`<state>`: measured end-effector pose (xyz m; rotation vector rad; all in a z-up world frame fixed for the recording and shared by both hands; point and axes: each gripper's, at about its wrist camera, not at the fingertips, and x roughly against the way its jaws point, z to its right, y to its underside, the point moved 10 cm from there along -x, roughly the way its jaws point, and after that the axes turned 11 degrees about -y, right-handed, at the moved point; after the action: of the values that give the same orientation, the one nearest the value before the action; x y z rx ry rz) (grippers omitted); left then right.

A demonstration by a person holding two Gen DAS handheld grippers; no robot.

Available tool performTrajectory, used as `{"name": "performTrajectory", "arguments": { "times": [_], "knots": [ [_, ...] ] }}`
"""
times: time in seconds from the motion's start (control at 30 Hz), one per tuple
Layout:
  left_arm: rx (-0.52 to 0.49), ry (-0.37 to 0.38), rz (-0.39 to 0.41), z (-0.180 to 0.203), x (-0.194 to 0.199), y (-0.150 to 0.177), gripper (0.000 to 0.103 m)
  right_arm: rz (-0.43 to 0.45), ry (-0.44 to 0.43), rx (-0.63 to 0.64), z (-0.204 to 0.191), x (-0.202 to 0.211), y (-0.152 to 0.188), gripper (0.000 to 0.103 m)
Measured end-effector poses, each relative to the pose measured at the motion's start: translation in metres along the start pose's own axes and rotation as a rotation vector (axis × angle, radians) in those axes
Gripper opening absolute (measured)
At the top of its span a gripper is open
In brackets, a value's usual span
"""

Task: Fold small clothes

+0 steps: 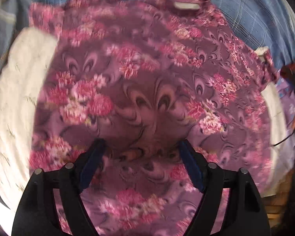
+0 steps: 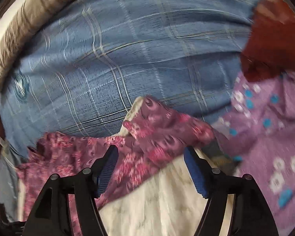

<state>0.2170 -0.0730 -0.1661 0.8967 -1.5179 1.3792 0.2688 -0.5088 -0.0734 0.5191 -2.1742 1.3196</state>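
Note:
A purple garment with pink flowers (image 1: 147, 90) lies spread over a white cloth (image 1: 15, 102), filling most of the left wrist view. A white label (image 1: 186, 5) shows at its far neckline. My left gripper (image 1: 141, 145) hovers over the garment's near part, jaws wide apart, with only flat fabric below them. In the right wrist view the same flowered garment (image 2: 147, 137) lies bunched, one sleeve folded toward the right. My right gripper (image 2: 150, 153) stands open just above that sleeve, and its pads press on nothing.
A blue checked sheet (image 2: 127, 59) covers the bed behind. A lilac garment with white and blue flowers (image 2: 269, 133) and a dark red cloth (image 2: 271, 45) lie at the right. The white cloth (image 2: 157, 206) shows bare near the right gripper. Both views are motion-blurred.

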Motion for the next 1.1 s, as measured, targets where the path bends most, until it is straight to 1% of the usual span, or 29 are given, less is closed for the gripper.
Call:
{"name": "performTrajectory", "arguments": {
  "times": [0.07, 0.13, 0.17, 0.2, 0.23, 0.27, 0.3, 0.33, 0.4, 0.43, 0.5, 0.53, 0.57, 0.63, 0.67, 0.7, 0.77, 0.8, 0.83, 0.87, 0.9, 0.93, 0.97, 1.0, 1.03, 1.1],
  "knots": [
    [-0.035, -0.016, -0.003, 0.005, 0.000, 0.002, 0.085, -0.043, 0.056, 0.070, -0.010, -0.033, 0.000, 0.072],
    [-0.047, -0.021, 0.003, 0.007, 0.000, 0.003, 0.087, -0.064, 0.149, 0.143, -0.011, -0.056, 0.003, 0.072],
    [-0.047, -0.018, 0.003, 0.007, 0.000, 0.003, 0.087, -0.082, 0.221, 0.192, -0.007, -0.068, 0.003, 0.072],
    [-0.045, -0.013, 0.003, 0.007, -0.001, 0.002, 0.087, -0.091, 0.273, 0.218, -0.003, -0.073, 0.001, 0.067],
    [-0.040, -0.005, 0.003, 0.007, -0.001, 0.002, 0.088, -0.108, 0.346, 0.249, 0.005, -0.081, 0.001, 0.061],
    [-0.037, 0.001, 0.004, 0.007, -0.001, 0.001, 0.088, -0.115, 0.365, 0.251, 0.011, -0.083, 0.000, 0.029],
    [-0.035, 0.008, 0.006, 0.008, 0.000, 0.001, 0.088, -0.118, 0.351, 0.238, 0.013, -0.083, -0.001, 0.014],
    [-0.036, 0.014, 0.006, 0.007, 0.001, 0.002, 0.088, -0.105, 0.328, 0.203, 0.016, -0.078, -0.006, 0.014],
    [-0.038, 0.024, 0.013, 0.008, 0.000, 0.003, 0.088, -0.033, 0.267, 0.151, 0.012, -0.055, -0.019, 0.014],
    [-0.036, 0.028, 0.018, 0.008, 0.001, 0.003, 0.088, 0.012, 0.179, 0.134, -0.002, -0.039, -0.029, 0.013],
    [-0.032, 0.035, 0.023, 0.004, 0.003, 0.004, 0.088, 0.054, 0.077, 0.139, -0.030, -0.016, -0.040, 0.013],
    [-0.026, 0.040, 0.023, 0.004, 0.004, 0.004, 0.088, 0.074, 0.013, 0.149, -0.054, -0.004, -0.045, 0.013],
    [-0.017, 0.051, 0.021, 0.005, 0.005, 0.005, 0.088, 0.082, -0.077, 0.156, -0.084, 0.006, -0.048, 0.013],
    [0.005, 0.088, 0.012, 0.001, 0.011, 0.007, 0.088, 0.079, -0.232, 0.187, -0.147, 0.019, -0.043, 0.014],
    [0.017, 0.108, 0.007, -0.001, 0.015, 0.008, 0.088, 0.072, -0.286, 0.197, -0.170, 0.021, -0.040, 0.014],
    [0.032, 0.126, 0.004, -0.008, 0.020, 0.011, 0.088, 0.057, -0.356, 0.206, -0.200, 0.022, -0.032, 0.014],
    [0.062, 0.135, 0.010, -0.024, 0.030, 0.014, 0.088, 0.008, -0.488, 0.226, -0.264, 0.018, -0.007, 0.014],
    [0.079, 0.135, 0.012, -0.034, 0.035, 0.017, 0.088, -0.033, -0.550, 0.236, -0.298, 0.009, 0.011, 0.014],
    [0.094, 0.136, 0.013, -0.042, 0.038, 0.018, 0.088, -0.071, -0.594, 0.243, -0.325, -0.001, 0.029, 0.014],
    [0.117, 0.134, 0.016, -0.054, 0.044, 0.021, 0.088, -0.107, -0.625, 0.244, -0.347, -0.012, 0.046, 0.015],
    [0.133, 0.131, 0.018, -0.062, 0.047, 0.022, 0.088, -0.142, -0.649, 0.247, -0.366, -0.021, 0.063, 0.019],
    [0.145, 0.129, 0.025, -0.070, 0.051, 0.023, 0.088, -0.199, -0.675, 0.243, -0.387, -0.037, 0.086, 0.019],
    [0.152, 0.122, 0.031, -0.077, 0.055, 0.024, 0.088, -0.258, -0.681, 0.237, -0.405, -0.055, 0.110, 0.022],
    [0.155, 0.111, 0.036, -0.081, 0.057, 0.025, 0.088, -0.295, -0.667, 0.242, -0.413, -0.068, 0.128, 0.031],
    [0.157, 0.101, 0.042, -0.087, 0.060, 0.025, 0.088, -0.352, -0.630, 0.260, -0.420, -0.087, 0.150, 0.033],
    [0.157, 0.089, 0.058, -0.094, 0.066, 0.024, 0.088, -0.443, -0.559, 0.288, -0.423, -0.108, 0.185, 0.034]
  ]
}}
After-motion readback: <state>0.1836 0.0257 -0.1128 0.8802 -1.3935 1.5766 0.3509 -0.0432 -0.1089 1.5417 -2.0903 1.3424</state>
